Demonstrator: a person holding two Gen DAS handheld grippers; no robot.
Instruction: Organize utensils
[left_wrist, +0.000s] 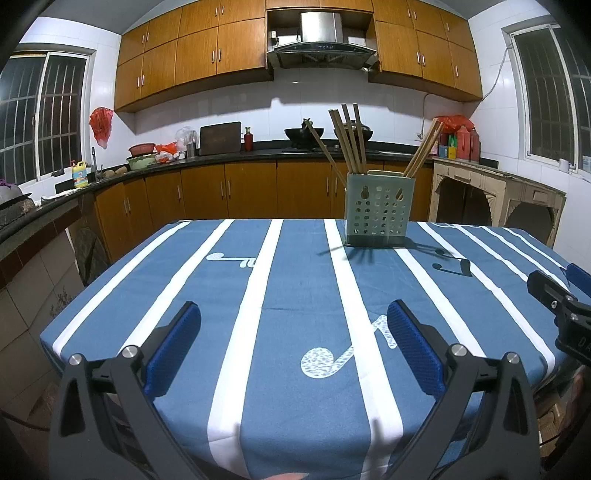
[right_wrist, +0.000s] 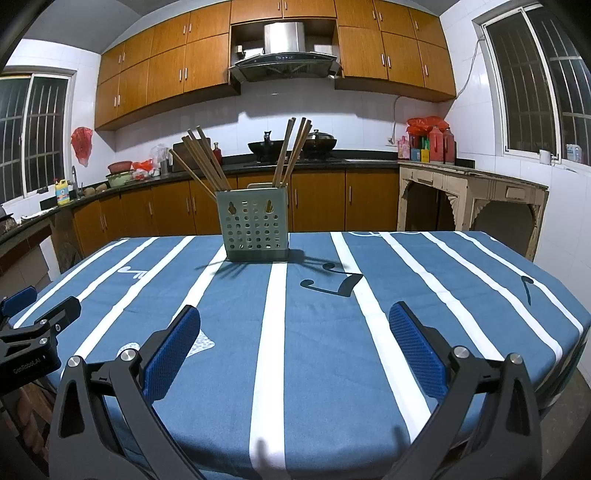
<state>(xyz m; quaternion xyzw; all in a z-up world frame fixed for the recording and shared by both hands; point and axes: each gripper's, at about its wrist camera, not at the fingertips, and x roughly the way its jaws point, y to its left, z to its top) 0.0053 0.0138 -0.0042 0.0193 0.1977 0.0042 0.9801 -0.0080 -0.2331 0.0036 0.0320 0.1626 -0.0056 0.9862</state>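
A pale green perforated utensil holder (left_wrist: 378, 212) stands upright near the far edge of the table; it also shows in the right wrist view (right_wrist: 255, 225). Several wooden chopsticks (left_wrist: 351, 138) stand in it, leaning left and right, also in the right wrist view (right_wrist: 205, 162). My left gripper (left_wrist: 293, 317) is open and empty above the near part of the table. My right gripper (right_wrist: 293, 317) is open and empty, to the right of the left one. Each gripper shows at the edge of the other's view: the right one (left_wrist: 554, 291), the left one (right_wrist: 40, 314).
The table carries a blue cloth with white stripes and music notes (left_wrist: 295, 280), also in the right wrist view (right_wrist: 332, 314). Behind it runs a kitchen counter (left_wrist: 221, 157) with pots, bottles and a wok. A worn wooden side table (right_wrist: 469, 188) stands at the right.
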